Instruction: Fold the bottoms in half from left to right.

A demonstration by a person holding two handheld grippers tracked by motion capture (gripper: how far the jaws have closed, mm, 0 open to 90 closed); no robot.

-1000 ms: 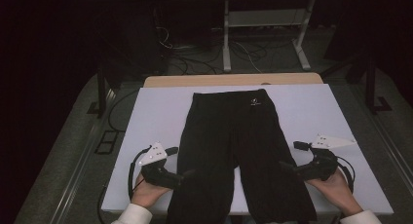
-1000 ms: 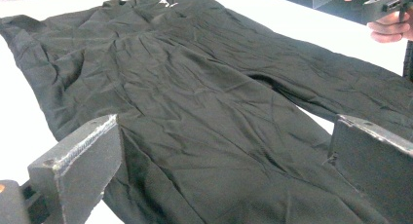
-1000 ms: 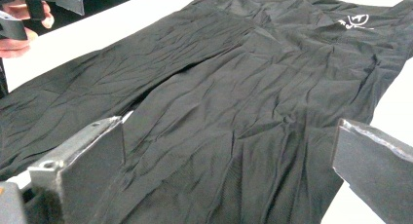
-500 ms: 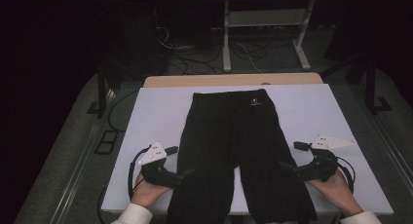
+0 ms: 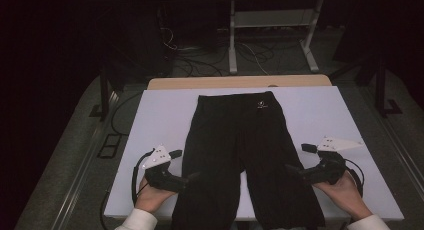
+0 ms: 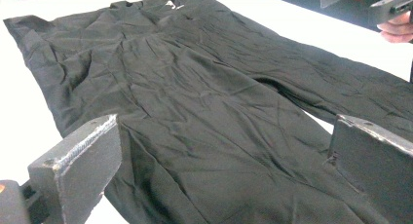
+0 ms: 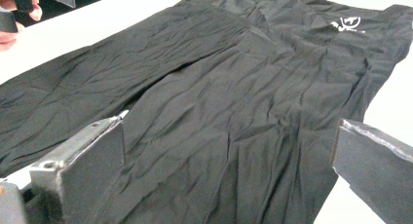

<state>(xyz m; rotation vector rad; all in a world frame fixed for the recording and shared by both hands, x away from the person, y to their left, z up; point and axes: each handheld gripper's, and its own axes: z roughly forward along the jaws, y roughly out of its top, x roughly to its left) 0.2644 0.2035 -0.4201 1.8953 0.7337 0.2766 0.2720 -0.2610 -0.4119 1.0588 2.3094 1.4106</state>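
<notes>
Where the black trousers (image 5: 247,160) lie spread flat on the white table (image 5: 160,115), the waistband sits at the far side and the two legs run toward the person, the leg ends reaching the near edge. A small white logo (image 5: 261,104) marks the cloth just below the waistband. The left gripper (image 5: 189,179) rests at the outer edge of the left trouser leg, low over the table, held by the left hand (image 5: 152,195). In the left gripper view the two black jaws stand wide apart, with the wrinkled cloth (image 6: 209,117) lying between and beyond them; nothing is clamped. The right gripper (image 5: 292,171) rests at the outer edge of the right trouser leg, held by the right hand (image 5: 345,190). In the right gripper view the jaws likewise stand wide apart over the cloth (image 7: 234,102), and no fabric is pinched between them. The logo (image 7: 347,23) shows at the far right of that view. A grey three-cornered plate sits on top of each gripper, and a cable trails from each toward the person. The two grippers are well apart, one at each side of the garment.
</notes>
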